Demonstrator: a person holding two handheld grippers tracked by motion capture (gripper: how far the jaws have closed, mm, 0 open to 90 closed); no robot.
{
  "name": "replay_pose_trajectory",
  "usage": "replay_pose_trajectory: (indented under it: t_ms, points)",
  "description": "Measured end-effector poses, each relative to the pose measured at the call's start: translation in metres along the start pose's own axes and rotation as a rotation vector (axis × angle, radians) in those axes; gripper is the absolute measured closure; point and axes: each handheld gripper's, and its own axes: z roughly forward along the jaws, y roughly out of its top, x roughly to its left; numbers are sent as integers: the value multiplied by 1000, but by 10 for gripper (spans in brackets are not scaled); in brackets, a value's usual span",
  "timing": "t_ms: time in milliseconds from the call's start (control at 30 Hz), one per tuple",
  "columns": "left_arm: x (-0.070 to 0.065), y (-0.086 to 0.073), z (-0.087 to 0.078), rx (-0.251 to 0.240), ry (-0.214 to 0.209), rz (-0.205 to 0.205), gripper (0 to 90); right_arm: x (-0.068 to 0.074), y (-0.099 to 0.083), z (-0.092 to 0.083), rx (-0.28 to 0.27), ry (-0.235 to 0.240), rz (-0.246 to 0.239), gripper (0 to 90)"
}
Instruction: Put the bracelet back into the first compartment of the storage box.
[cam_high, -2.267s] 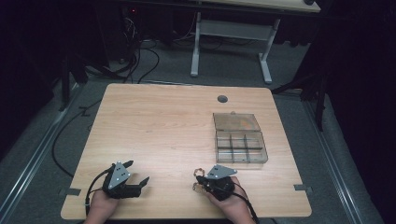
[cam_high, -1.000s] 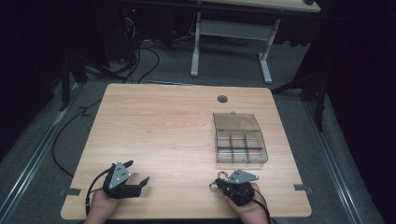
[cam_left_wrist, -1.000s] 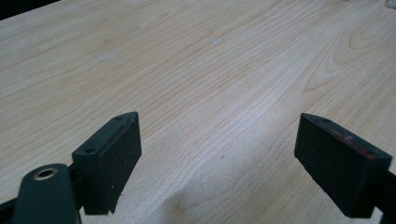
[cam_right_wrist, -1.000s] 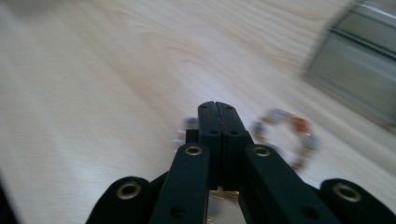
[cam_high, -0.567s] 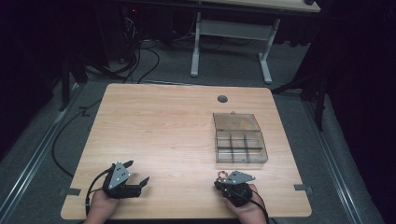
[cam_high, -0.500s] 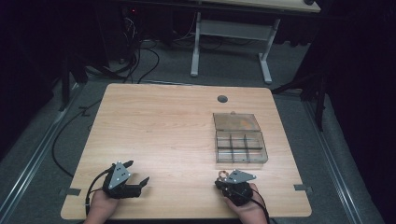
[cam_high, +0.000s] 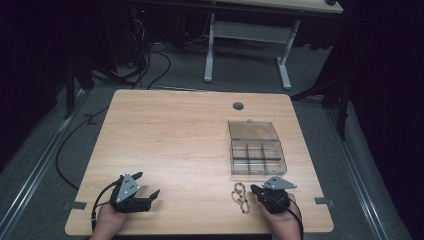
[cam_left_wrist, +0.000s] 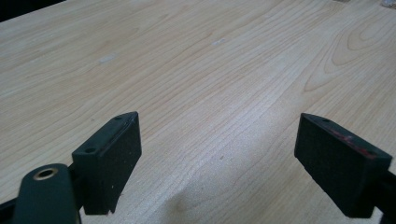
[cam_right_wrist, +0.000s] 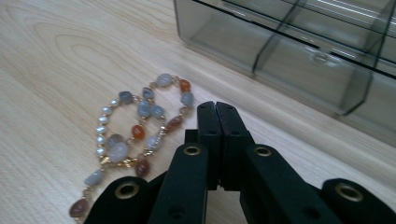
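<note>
Right gripper (cam_right_wrist: 217, 109) fingers pressed together, nothing between them, tips low over tabletop (cam_high: 175, 135). Beaded bracelet (cam_right_wrist: 135, 135) lies loose on tabletop just left of those tips; contact with fingers unclear. In high view bracelet (cam_high: 241, 197) sits near front edge, right half, just left of right gripper (cam_high: 256, 190). Clear compartment box (cam_high: 257, 158) just beyond, lid open toward far side. Left gripper (cam_left_wrist: 219, 154) fingers spread wide, empty, over bare wood at near left (cam_high: 147, 189).
</note>
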Motion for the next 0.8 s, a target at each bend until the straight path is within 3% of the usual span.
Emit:
replay_pose_trajectory:
  t_ms: [167,400,433,500,800]
  points:
    - [0,0,0,2,1,1,154,-4,-2,0,23,-18,10,883]
    - [0,0,0,-4,-10,3,154,-6,3,-2,116,-4,43,859]
    - [0,0,0,-7,-11,3,154,-7,5,-4,152,-7,40,849]
    - [0,0,-1,-11,-19,4,154,-8,6,-5,170,12,51,849]
    - [1,0,-1,-8,-29,-1,154,-8,16,-8,265,10,57,821]
